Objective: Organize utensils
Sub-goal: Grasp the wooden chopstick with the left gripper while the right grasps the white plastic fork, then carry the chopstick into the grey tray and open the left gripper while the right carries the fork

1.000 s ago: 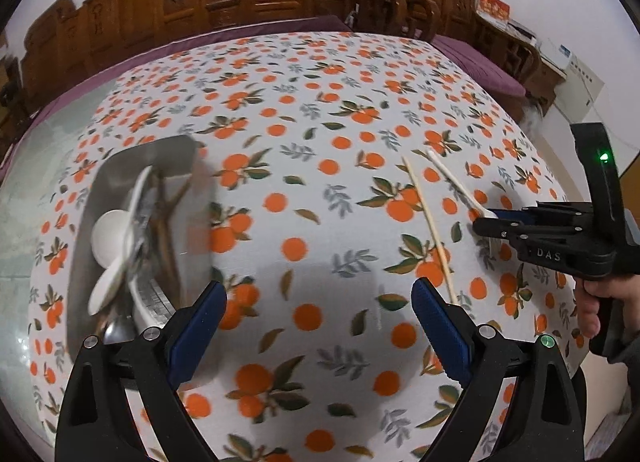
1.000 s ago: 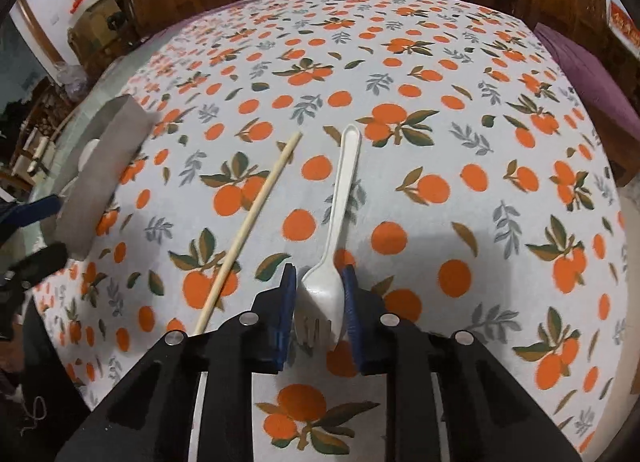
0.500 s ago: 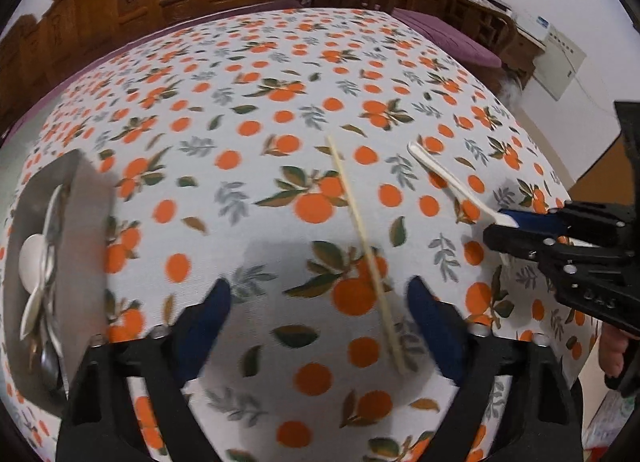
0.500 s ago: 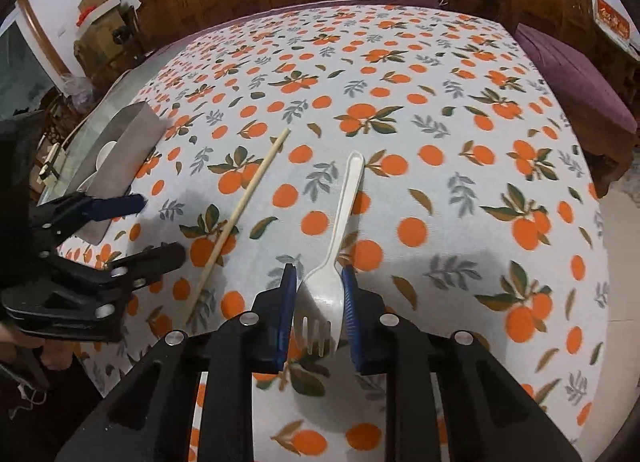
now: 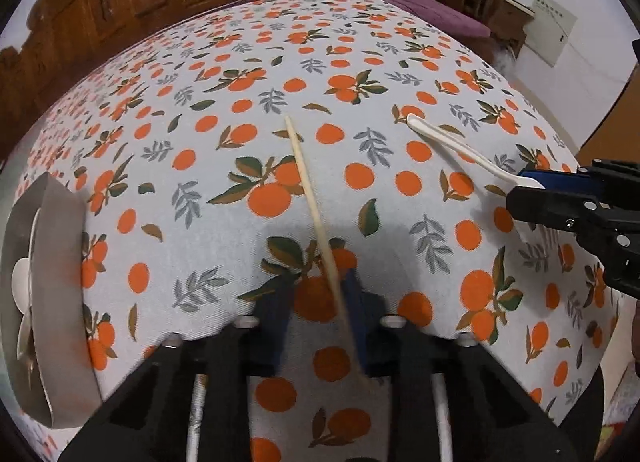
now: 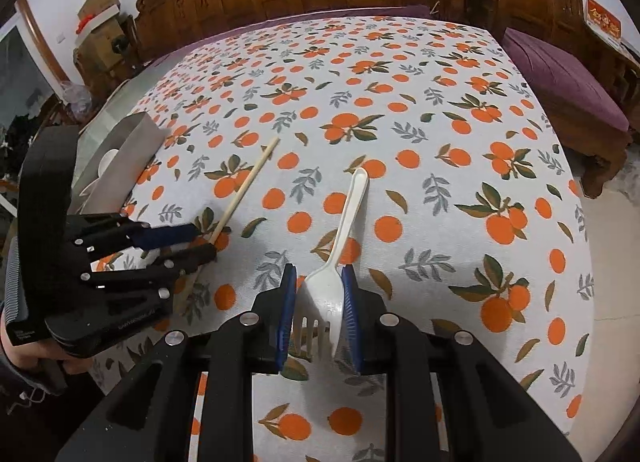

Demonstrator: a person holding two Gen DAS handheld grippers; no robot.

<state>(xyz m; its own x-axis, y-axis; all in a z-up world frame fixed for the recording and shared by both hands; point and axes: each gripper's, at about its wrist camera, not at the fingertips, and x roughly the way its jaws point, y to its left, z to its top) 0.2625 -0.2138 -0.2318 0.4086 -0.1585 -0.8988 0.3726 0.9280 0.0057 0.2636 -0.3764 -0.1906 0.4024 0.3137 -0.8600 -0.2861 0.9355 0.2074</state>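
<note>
left gripper: closing, blurred | chopstick: near end smeared

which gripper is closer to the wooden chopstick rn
Left. The left gripper, whose jaws have just been closing, has the chopstick between its pads near one end. The right gripper is off to the side, shut on the white fork.
</note>
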